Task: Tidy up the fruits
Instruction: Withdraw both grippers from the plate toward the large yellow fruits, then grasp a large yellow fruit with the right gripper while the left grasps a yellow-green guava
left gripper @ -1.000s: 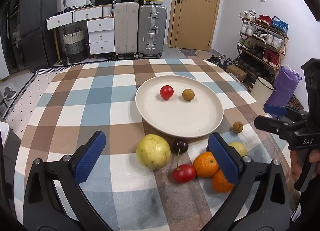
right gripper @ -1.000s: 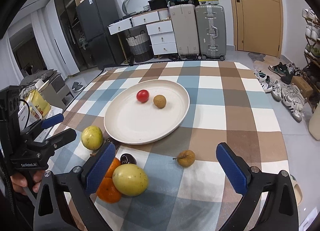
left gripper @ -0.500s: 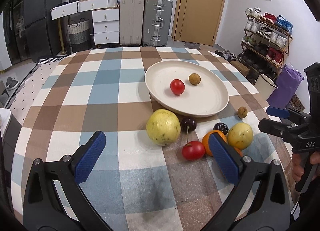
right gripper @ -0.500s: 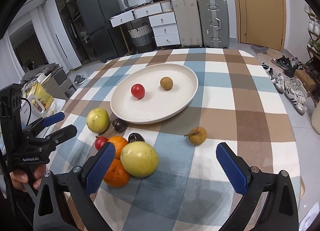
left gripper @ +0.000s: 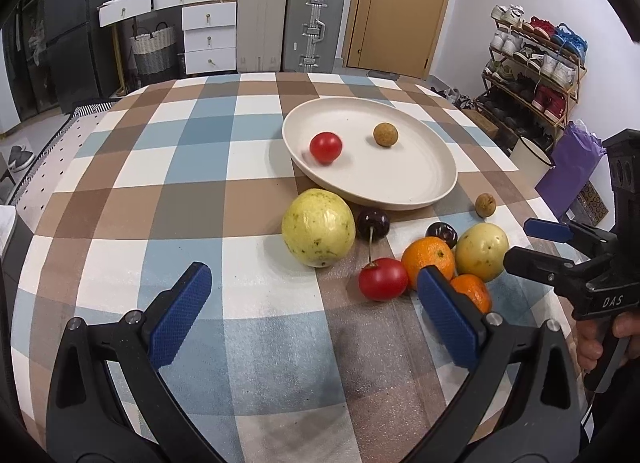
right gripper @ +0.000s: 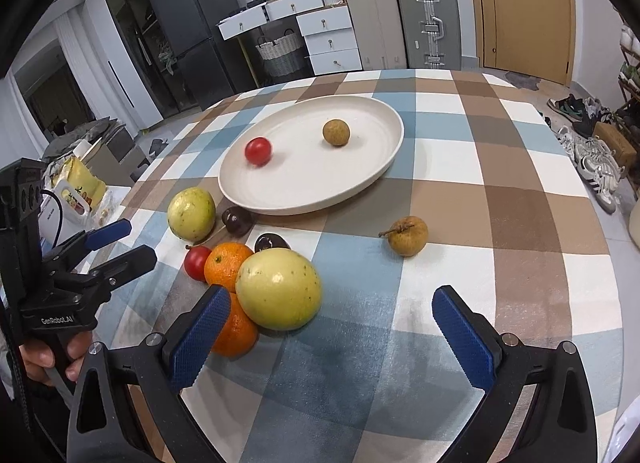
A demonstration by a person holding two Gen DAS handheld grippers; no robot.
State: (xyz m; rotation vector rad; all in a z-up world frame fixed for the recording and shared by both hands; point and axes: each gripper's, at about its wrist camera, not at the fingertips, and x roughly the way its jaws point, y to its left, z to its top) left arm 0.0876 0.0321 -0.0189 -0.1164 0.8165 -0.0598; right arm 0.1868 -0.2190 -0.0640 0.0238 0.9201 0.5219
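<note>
Presently both claws, left gripper (left gripper: 310, 313) and right gripper (right gripper: 332, 337), stand wide open and empty. Loose fruit clusters just ahead of them, short of the plate (left gripper: 424, 199); the yellow fruit (right gripper: 279, 289) sits nearest the right claw, likely its next target.

Two fruits (left gripper: 326, 147) on plate (left gripper: 416, 191); others (left gripper: 318, 227) beside.

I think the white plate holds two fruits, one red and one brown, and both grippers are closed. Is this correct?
Not quite. The plate does hold the red fruit and the brown fruit, but the grippers are open. Each wrist view shows it: the left gripper and the right gripper have their jaws spread wide, holding nothing.
</note>
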